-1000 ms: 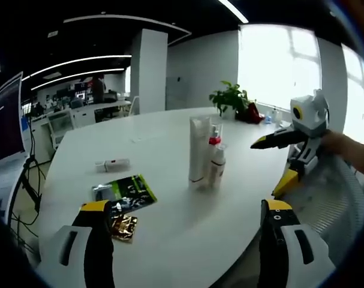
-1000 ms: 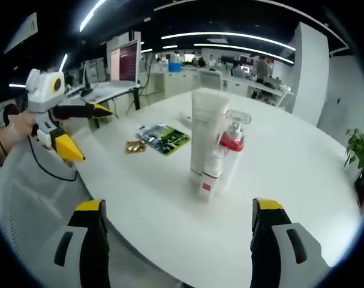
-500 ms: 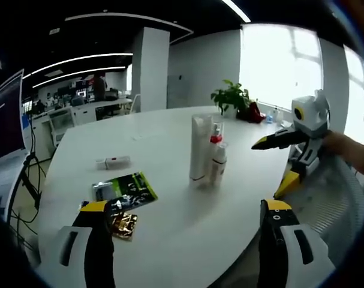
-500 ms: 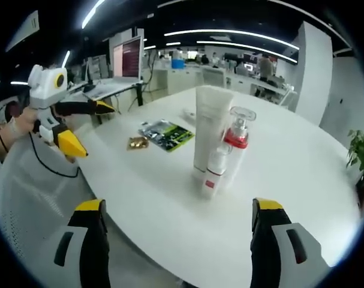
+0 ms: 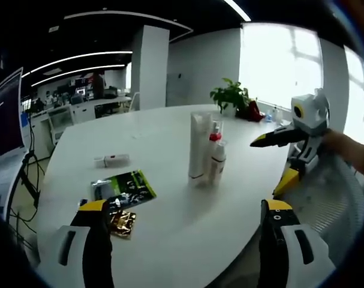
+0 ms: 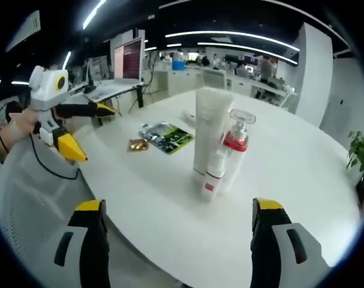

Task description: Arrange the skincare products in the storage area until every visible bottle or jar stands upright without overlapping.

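Almost nothing has changed over the last second: only small camera drift in both views, and the products sit in the same spot. Three skincare items stand upright in a tight cluster near the middle of the white table (image 6: 301,180): a tall white tube (image 6: 210,131), a clear pump bottle with a red collar (image 6: 234,147), and a small white bottle with a red label (image 6: 212,175) in front. They stand just beside each other; I cannot tell whether they touch. None is lying down.

Left tongs (image 5: 184,246) are released, jaws wide apart, holding nothing, hanging back at the near table edge. Right tongs (image 6: 177,246) are likewise released and empty, well apart from the cluster. Each pair also shows from the side in the other's view, jaws spread.

Off to one side lie a green packet (image 5: 125,186), a gold foil wrapper (image 5: 122,223) and a small white stick-like item (image 5: 111,160), untouched.

Judgement: the arrangement looks finished, with hands idling at a stop.
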Demonstrator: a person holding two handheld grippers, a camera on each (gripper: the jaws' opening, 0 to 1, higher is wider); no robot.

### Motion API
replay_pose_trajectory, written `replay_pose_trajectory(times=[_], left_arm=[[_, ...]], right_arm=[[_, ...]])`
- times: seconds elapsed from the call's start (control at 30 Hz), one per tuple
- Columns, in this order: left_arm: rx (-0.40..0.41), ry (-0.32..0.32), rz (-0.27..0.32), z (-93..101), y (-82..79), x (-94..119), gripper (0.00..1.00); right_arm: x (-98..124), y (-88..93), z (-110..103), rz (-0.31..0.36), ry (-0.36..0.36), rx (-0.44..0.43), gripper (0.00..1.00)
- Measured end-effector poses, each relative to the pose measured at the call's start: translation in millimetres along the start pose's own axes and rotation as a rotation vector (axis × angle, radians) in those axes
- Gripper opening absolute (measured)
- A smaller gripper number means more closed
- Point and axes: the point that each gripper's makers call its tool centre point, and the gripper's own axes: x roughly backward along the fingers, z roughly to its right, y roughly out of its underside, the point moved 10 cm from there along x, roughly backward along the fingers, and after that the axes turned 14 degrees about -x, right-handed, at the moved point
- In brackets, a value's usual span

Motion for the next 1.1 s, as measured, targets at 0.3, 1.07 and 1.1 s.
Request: replay_pose_trajectory(times=[0.3, 1.07, 1.1], left_arm=[[-0.004, -0.008, 0.012, -2.1, -1.3, 2, 0.99], [-0.008, -0.049, 0.026, -9.2, -1.9, 6, 0.99], [-0.007, -0.051, 0.025, -9.7, -1.7, 6, 0.99]], right_arm=[[4, -41.6, -1, 0.03, -0.006, 0.089, 1.0], [-34, -164.3, -24, 0.072, -0.096, 0.368, 1.0], [-38, -166.8, -25, 0.064, -0.105, 0.373, 1.0]])
